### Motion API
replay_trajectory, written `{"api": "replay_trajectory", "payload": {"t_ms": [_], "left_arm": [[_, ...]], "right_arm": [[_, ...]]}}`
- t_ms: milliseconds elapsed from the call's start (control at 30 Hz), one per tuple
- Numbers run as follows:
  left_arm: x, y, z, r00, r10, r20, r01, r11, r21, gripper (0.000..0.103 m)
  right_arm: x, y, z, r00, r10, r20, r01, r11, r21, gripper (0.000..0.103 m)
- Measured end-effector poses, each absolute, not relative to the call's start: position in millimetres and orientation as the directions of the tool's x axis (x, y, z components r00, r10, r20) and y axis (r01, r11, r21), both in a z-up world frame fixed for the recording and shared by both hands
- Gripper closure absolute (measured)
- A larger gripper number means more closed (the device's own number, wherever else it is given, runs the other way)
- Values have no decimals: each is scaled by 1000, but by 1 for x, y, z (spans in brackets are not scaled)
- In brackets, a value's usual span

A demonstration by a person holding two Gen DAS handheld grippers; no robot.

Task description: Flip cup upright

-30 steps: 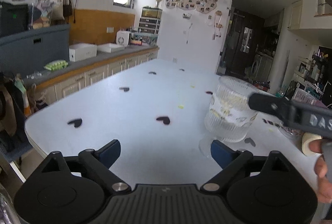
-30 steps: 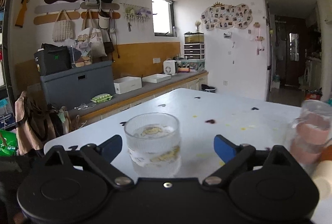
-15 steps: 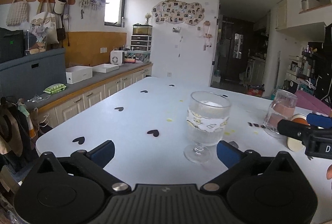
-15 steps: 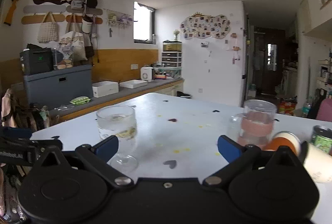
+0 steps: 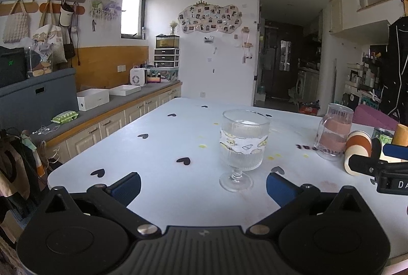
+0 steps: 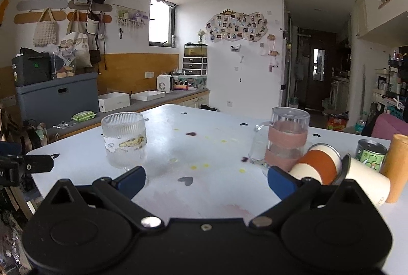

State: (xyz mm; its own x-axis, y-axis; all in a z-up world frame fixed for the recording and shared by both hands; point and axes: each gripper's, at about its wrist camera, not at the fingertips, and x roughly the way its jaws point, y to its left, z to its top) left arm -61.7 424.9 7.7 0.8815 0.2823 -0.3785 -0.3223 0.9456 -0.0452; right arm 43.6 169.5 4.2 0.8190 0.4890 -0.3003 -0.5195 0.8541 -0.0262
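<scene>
Left wrist view: left gripper [image 5: 203,184] jaws apart, empty, low over the white table [image 5: 163,147]. Just ahead, ribbed stemmed glass cup [image 5: 242,147] stands upright on its foot, untouched. Right gripper [image 6: 205,179] jaws also apart, empty; cup ahead-left of it. Farther right: pink-banded mug [image 6: 287,141], two paper cups [image 6: 318,165] lying on their sides. Flip looks done; next likely just retreat.

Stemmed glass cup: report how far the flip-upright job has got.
Done: the stemmed glass cup stands upright on its foot on the white table, rim up. In hand: nothing; the left gripper and the right gripper are both open and clear of it. Left: nothing for this cup, though two paper cups lie on their sides by the pink-banded mug.
</scene>
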Motion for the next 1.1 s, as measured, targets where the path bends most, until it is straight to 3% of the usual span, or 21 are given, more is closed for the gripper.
{"api": "replay_trajectory", "payload": {"t_ms": [1100], "left_arm": [[-63, 421, 7, 880, 277, -386, -320, 946, -51, 0]], "right_arm": [[35, 159, -1, 827, 464, -319, -497, 867, -27, 0]]}}
